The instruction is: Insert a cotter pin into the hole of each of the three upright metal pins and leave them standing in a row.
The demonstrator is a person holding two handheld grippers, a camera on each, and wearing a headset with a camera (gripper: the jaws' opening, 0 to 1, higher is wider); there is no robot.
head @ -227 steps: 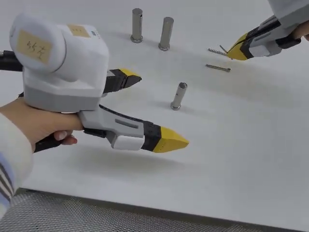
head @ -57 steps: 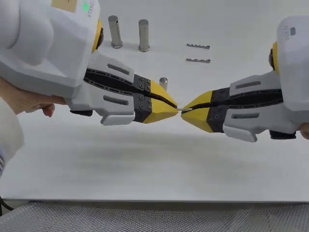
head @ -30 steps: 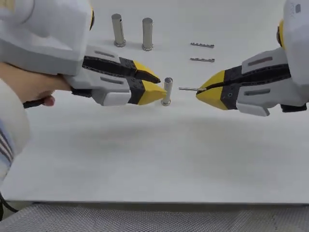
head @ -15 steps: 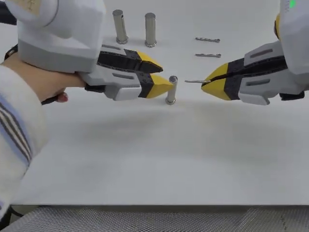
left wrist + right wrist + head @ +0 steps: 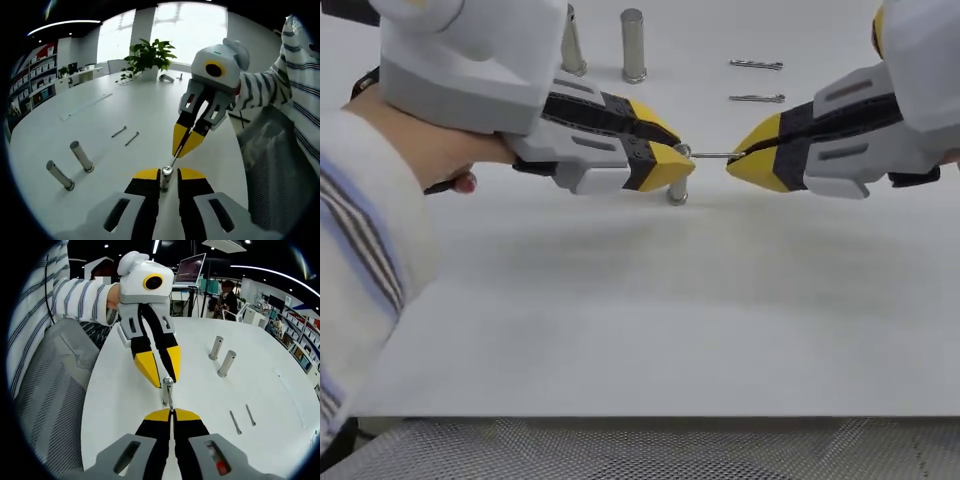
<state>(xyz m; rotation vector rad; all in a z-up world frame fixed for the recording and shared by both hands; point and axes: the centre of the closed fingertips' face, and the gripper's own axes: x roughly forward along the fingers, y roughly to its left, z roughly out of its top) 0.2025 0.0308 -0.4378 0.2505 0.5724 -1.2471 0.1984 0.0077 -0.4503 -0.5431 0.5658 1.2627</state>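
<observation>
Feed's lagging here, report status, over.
Left tool straddles near pin, grip unclear. Right tool shut on cotter pin, tip at pin head. Nothing in the way.

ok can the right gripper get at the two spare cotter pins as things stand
Probably not yet. The way to the spare cotter pins looks free, but the right gripper is shut on a cotter pin, at the metal pin the left gripper holds.
</observation>
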